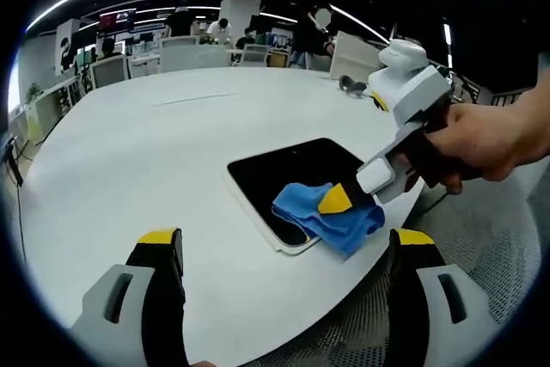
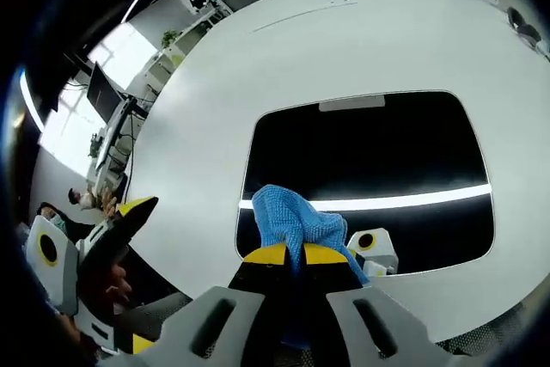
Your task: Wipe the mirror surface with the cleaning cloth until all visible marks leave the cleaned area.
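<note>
on the near right part of the white bench [image 1: 129, 169] lay the mirror [image 2: 369, 156], a dark rounded rectangle flat on the top, close to the bench's near edge. the blue cleaning cloth [image 2: 288, 221] sat bunched on the mirror's near edge, touching the glass. no marks could be made out on the dark surface, which reflected a ceiling light strip, so whether any wiping was left could not be told; judging by the cloth resting at one edge, most of the glass seemed yet to be covered. the right gripper [image 2: 286, 254] had its fingers pressed together on the cloth, a hand [image 1: 485, 139] holding it angled down from the right. the left gripper [image 1: 288, 242] hovered near the bench edge, fingers spread, holding nothing.
</note>
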Tool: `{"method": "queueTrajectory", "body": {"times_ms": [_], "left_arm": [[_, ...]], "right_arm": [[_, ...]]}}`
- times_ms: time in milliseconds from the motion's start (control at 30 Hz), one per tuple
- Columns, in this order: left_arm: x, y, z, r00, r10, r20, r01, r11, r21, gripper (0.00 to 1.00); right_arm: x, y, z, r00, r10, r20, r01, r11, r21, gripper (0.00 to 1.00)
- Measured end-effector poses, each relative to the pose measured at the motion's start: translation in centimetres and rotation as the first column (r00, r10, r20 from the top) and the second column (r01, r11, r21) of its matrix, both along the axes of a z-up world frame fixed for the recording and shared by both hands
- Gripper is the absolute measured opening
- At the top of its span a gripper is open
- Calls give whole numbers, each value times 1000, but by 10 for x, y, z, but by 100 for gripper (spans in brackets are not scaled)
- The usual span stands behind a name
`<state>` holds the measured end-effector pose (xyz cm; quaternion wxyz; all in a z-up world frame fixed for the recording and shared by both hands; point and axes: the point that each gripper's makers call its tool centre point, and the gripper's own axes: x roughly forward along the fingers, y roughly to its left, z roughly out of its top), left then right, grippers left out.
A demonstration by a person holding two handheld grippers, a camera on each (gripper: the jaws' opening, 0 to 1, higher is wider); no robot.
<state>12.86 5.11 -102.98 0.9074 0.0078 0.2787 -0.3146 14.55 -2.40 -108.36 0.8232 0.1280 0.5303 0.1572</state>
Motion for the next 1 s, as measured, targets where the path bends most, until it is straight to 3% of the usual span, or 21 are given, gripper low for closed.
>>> {"method": "queueTrajectory", "body": {"times_ms": [1000], "left_arm": [[0,-3,1,1000,-13,5,13,1000,-5,99]], "right_arm": [[-1,13,0,1000,24,7,-24,1000,10,0]]}}
